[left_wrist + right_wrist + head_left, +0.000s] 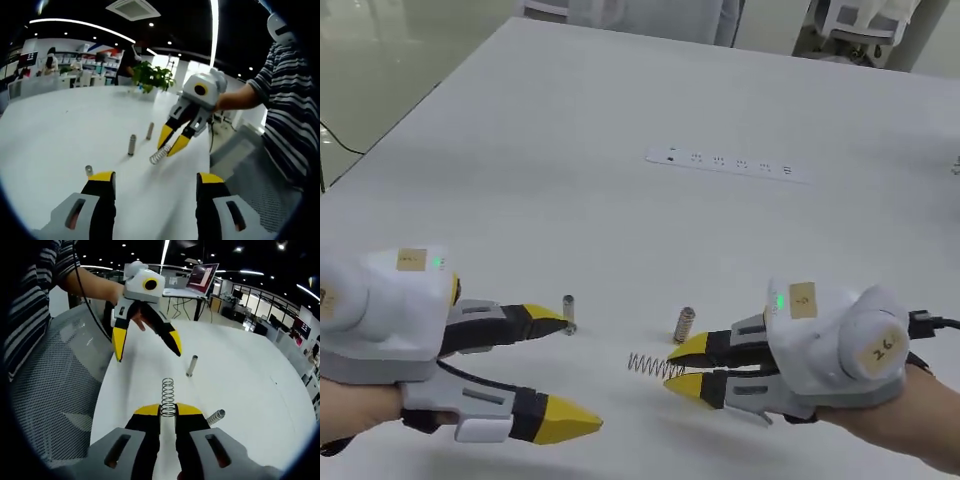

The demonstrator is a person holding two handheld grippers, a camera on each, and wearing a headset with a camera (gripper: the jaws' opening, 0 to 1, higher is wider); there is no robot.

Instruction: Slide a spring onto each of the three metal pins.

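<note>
Between R gripper (670,368) jaws: spring (648,364) (L gripper (582,370) agape)

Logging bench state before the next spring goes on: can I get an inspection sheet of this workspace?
Surface: white tabletop.
Job's things: coiled metal spring held by one end in the right gripper; bare upright metal pin near the left gripper; second metal pin already wearing a spring; third upright pin farther off, detail too small to judge.
Clutter: white power strip farther back.
Grippers: left gripper open, holding nothing; right gripper shut on the spring.
Cables: black cable trailing from the right gripper.
Surroundings: office chairs past the far edge; green plant and open laptop beyond the table.
</note>
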